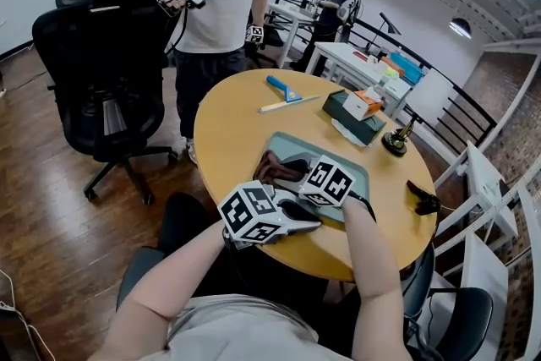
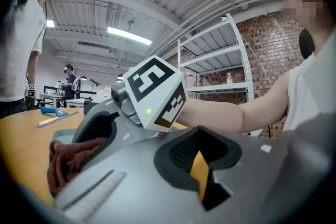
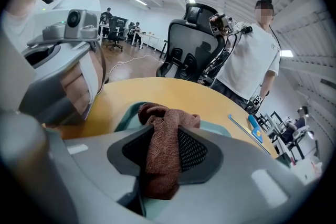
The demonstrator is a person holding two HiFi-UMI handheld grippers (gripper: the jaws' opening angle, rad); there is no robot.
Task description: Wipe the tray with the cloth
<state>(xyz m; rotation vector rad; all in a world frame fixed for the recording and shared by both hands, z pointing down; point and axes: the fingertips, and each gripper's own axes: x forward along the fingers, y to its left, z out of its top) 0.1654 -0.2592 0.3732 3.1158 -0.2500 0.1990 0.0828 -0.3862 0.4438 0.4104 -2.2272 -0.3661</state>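
Gripping the brown cloth (image 3: 167, 118) in a firm pinch, the right tool (image 3: 160, 162) has the fabric bunched just past its tips. A fold hangs down between the jaws, its lower end lost behind the grey body. Beneath and beyond that tool lies the teal tray (image 1: 290, 144). In the head view both tools and their marker cubes cover most of it, and whether the cloth touches the tray floor cannot be made out. The left tool (image 2: 202, 165) sits just beside the right one, its jaws drawn nearly together. Only a thin slit between them shows the yellow counter (image 1: 237, 110), and nothing is held there. In the left tool's own view the cloth is partly hidden behind the right tool's body.
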